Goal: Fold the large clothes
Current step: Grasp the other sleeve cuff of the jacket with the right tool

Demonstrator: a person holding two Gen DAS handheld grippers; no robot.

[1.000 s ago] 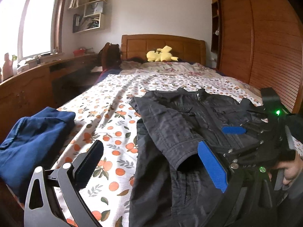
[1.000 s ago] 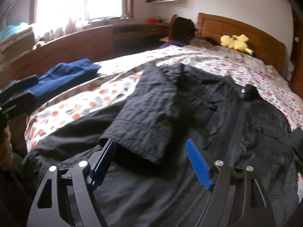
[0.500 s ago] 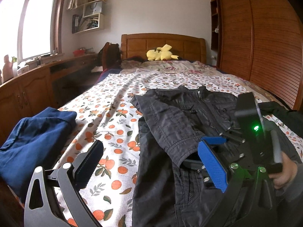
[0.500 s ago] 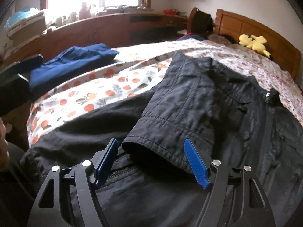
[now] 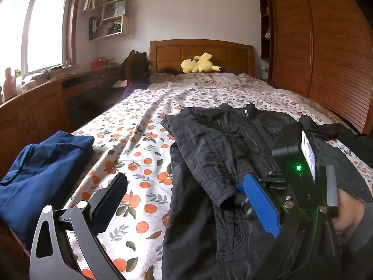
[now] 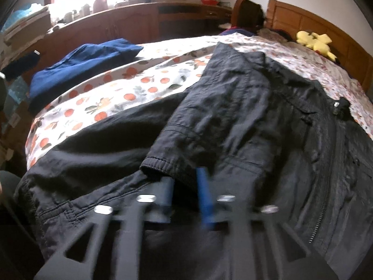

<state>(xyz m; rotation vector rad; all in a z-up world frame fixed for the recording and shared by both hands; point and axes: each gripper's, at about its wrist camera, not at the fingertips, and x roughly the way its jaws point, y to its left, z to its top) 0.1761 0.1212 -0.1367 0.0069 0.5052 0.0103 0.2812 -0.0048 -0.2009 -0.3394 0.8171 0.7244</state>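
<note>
A black jacket (image 5: 233,140) (image 6: 244,107) lies zipped on the orange-print bedsheet (image 5: 130,140), one sleeve folded across its front. In the right wrist view my right gripper (image 6: 186,187) has its blue fingers pinched together on that sleeve's cuff (image 6: 163,163), and the frame is blurred by the closing. From the left wrist view the right gripper (image 5: 240,189) meets the cuff (image 5: 221,191), held by a hand (image 5: 347,214). My left gripper (image 5: 186,200) hovers open over the near bed edge, with nothing between its pads.
A folded blue garment (image 5: 42,175) (image 6: 81,70) sits at the bed's left edge. A yellow plush toy (image 5: 198,63) lies by the headboard. A wooden desk (image 5: 35,107) runs along the left, and a slatted wardrobe (image 5: 326,58) stands on the right.
My right gripper dropped toward the sleeve cuff and its jaws went from wide open to pinched on the cuff. The left gripper stayed where it was.
</note>
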